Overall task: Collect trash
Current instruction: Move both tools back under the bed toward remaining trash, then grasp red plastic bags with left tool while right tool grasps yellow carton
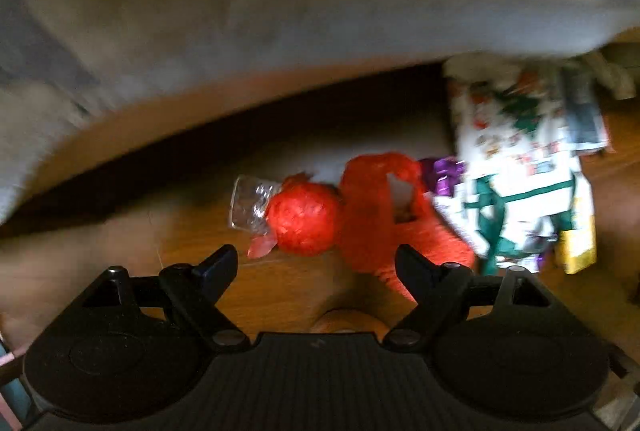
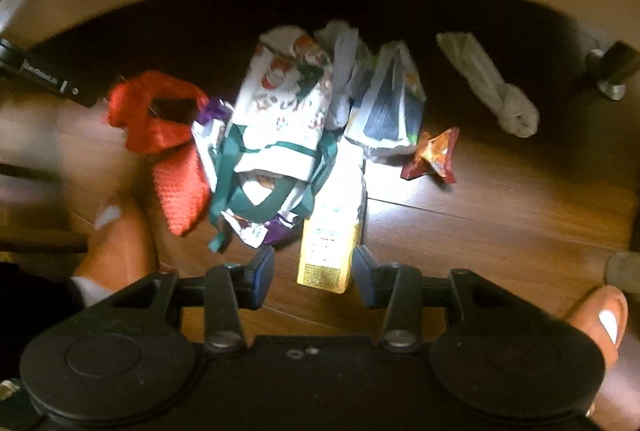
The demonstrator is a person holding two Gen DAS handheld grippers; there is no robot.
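Note:
In the left wrist view my left gripper [image 1: 316, 263] is open and empty just above a red crumpled ball [image 1: 302, 219] with a clear plastic wrapper [image 1: 250, 205] beside it. A red mesh bag [image 1: 380, 215] lies to its right. In the right wrist view my right gripper [image 2: 314, 273] is open, its fingers either side of the near end of a yellow and white carton [image 2: 332, 239]. A white printed bag with green handles [image 2: 280, 127], a purple wrapper [image 2: 280, 229] and the red mesh bag [image 2: 160, 119] lie behind it.
All lies on a brown wooden floor [image 2: 500, 215] in front of a pale sofa [image 1: 280, 11]. A white and blue packet [image 2: 394, 111], a red-orange foil wrapper [image 2: 434, 157] and a knotted white plastic bag [image 2: 492, 87] lie to the right. Bare toes [image 2: 120, 243] show at the lower left.

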